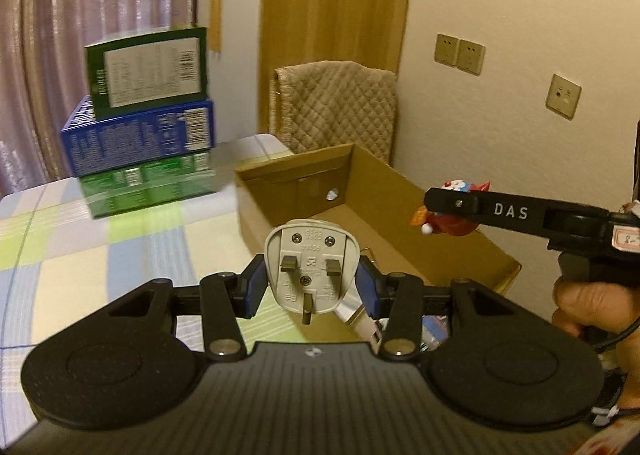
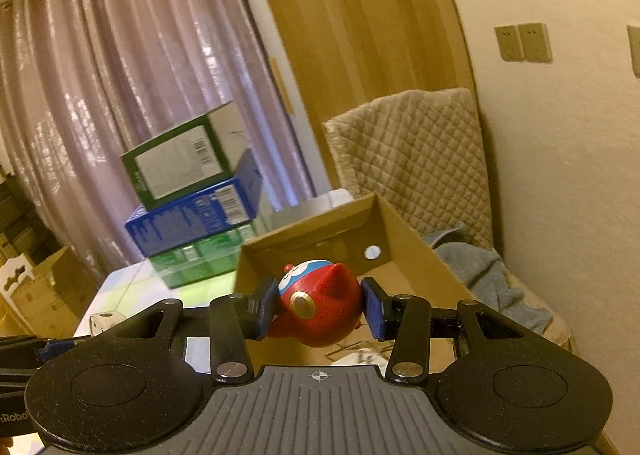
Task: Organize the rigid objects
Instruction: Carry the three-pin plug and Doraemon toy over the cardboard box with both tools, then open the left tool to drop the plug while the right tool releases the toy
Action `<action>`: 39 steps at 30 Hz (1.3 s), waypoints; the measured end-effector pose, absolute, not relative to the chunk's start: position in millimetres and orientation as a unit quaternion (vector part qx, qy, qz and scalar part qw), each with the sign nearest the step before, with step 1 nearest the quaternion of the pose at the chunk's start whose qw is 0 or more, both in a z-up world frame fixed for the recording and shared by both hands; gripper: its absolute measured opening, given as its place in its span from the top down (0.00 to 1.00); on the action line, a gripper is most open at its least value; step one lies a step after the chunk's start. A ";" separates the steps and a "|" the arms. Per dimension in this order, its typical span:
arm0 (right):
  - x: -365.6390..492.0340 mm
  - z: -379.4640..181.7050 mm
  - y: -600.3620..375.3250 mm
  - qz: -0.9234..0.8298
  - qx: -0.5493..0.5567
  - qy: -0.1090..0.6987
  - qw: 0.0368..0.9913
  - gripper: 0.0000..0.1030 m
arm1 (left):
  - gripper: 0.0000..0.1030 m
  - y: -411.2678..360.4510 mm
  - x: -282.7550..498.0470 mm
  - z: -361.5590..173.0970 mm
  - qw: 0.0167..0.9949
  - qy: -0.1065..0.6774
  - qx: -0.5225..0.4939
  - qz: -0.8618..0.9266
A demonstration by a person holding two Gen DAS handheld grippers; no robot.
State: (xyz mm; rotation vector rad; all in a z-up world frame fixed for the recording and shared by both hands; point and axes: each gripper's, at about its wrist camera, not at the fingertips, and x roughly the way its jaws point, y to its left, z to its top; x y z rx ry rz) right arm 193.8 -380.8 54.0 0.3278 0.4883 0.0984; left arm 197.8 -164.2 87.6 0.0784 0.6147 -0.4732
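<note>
My left gripper (image 1: 311,282) is shut on a grey three-pin plug adapter (image 1: 310,267), held above the near edge of an open cardboard box (image 1: 384,191). My right gripper (image 2: 318,305) is shut on a red and blue round toy figure (image 2: 320,301), held over the same box (image 2: 408,243). In the left wrist view the right gripper (image 1: 436,211) comes in from the right with the toy (image 1: 448,221) above the box. Some small items lie in the box bottom, mostly hidden behind my left fingers.
Three stacked cartons, green on blue on green (image 1: 140,123), stand on the checked tablecloth (image 1: 80,247) left of the box. A chair with a quilted cover (image 1: 340,107) and a blue towel (image 2: 480,267) stands behind the box. Wall sockets (image 1: 460,51) are on the right wall.
</note>
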 end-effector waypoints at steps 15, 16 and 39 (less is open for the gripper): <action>213.3 36.5 -407.5 0.023 0.175 0.258 0.950 0.59 | 0.59 -217.9 242.2 56.6 0.908 0.329 0.050 -0.255; 214.5 36.6 -407.7 0.022 0.175 0.257 0.950 0.59 | 0.59 -219.3 244.9 55.2 0.907 0.330 0.050 -0.255; 248.7 24.1 -405.0 0.016 0.173 0.276 0.945 0.59 | 0.59 -238.2 283.5 26.1 0.898 0.348 0.064 -0.263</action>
